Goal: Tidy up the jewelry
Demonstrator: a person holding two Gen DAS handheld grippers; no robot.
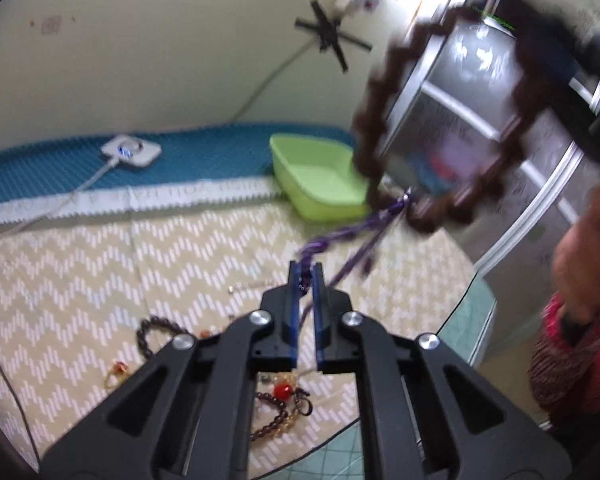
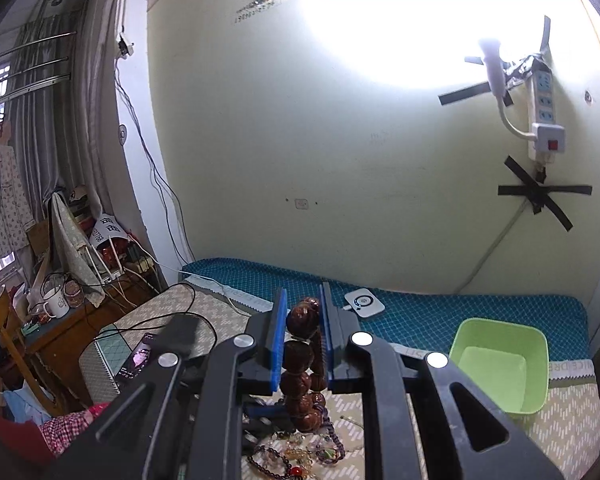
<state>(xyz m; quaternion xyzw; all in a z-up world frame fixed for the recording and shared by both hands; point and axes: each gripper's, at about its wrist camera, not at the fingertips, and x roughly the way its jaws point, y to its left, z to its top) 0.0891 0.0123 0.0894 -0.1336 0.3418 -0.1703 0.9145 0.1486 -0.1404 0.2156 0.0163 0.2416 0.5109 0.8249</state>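
Observation:
My left gripper is shut on a thin purple bead strand, which stretches up and right to a big brown bead bracelet. My right gripper is shut on that brown bracelet and holds it lifted above the table; the bracelet hangs down between the blue pads. The right gripper shows blurred at the upper right of the left wrist view. A heap of jewelry lies on the chevron cloth below my left gripper; it also shows in the right wrist view. A dark bead bracelet lies to its left.
A green plastic tub stands at the back right of the table, also seen in the right wrist view. A white charger puck with its cable lies on the blue mat. A metal cabinet stands at the right. A phone lies at the table's left.

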